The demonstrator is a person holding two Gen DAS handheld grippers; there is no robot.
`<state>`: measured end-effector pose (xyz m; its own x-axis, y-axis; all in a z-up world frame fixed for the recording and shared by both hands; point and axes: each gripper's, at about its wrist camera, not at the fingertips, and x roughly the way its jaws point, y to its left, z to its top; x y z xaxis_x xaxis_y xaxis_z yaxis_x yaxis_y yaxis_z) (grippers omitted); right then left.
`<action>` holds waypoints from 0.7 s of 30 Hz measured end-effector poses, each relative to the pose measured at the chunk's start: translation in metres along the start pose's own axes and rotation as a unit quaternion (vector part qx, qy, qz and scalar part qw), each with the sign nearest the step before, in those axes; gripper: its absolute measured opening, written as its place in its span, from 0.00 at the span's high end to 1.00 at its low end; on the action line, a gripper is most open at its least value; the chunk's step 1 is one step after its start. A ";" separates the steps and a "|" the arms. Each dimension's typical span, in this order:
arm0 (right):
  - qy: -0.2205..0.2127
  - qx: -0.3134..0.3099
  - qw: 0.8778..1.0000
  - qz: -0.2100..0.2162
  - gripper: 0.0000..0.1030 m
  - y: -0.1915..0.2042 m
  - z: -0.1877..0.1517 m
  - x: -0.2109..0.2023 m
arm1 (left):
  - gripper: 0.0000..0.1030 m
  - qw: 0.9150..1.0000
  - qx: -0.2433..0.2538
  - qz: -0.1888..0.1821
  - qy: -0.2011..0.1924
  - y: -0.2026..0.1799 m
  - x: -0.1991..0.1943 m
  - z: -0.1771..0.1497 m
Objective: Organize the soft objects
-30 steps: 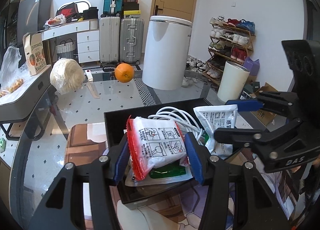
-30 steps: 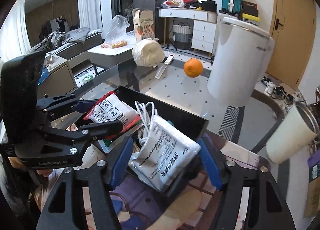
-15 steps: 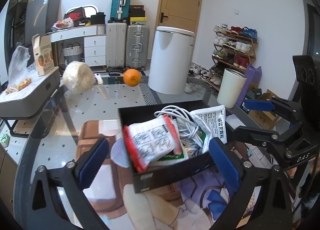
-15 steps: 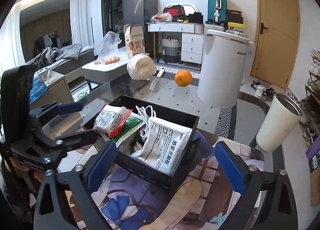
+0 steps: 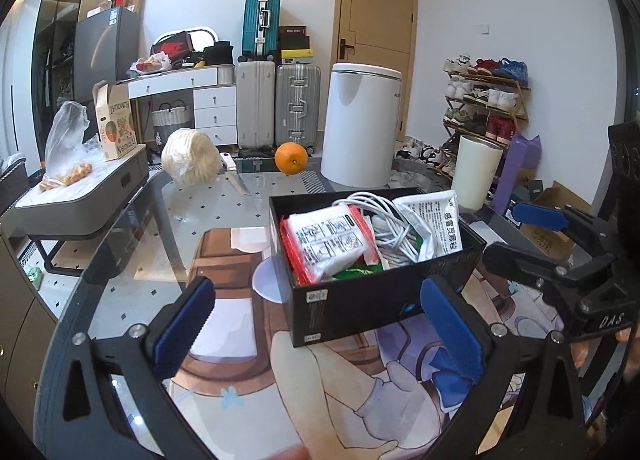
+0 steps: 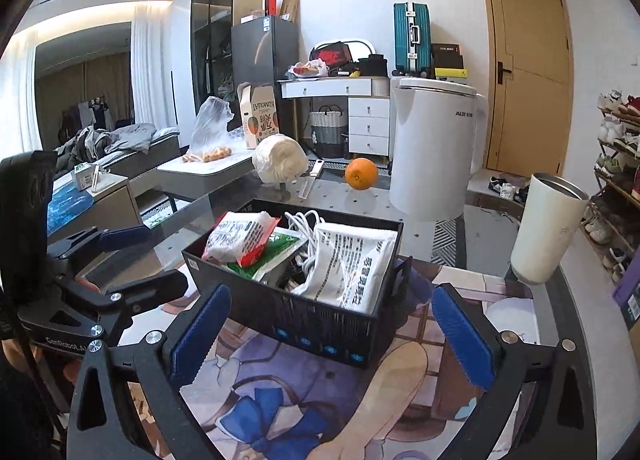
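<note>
Both the left gripper (image 5: 316, 324) and the right gripper (image 6: 330, 330) stand wide apart, holding nothing. The black box (image 5: 360, 300) sits on the table (image 5: 200, 200) well inside its near edge, holding a red-edged packet (image 5: 326, 240), a white packet (image 6: 352, 272) and a white cable (image 5: 380, 216).

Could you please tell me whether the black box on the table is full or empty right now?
Full. The black box holds a red-edged packet, a white cable and a white printed pouch, which rise above its rim.
</note>
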<state>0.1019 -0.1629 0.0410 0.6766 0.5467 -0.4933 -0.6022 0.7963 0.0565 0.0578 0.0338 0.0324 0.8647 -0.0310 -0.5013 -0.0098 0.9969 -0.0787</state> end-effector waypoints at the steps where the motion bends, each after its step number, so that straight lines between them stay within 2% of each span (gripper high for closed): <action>1: -0.002 0.000 1.000 0.000 0.01 0.000 -0.003 -0.003 | 0.00 1.000 0.000 -0.001 0.000 -0.001 0.001 -0.002; 21: -0.026 0.004 1.000 -0.008 0.01 -0.002 -0.018 -0.008 | 0.00 1.000 0.006 0.019 -0.016 -0.012 0.003 -0.008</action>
<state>0.0905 -0.1735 0.0293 0.7065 0.5468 -0.4493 -0.5887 0.8064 0.0558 0.0562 0.0207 0.0255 0.8793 0.0092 -0.4761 -0.0373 0.9981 -0.0497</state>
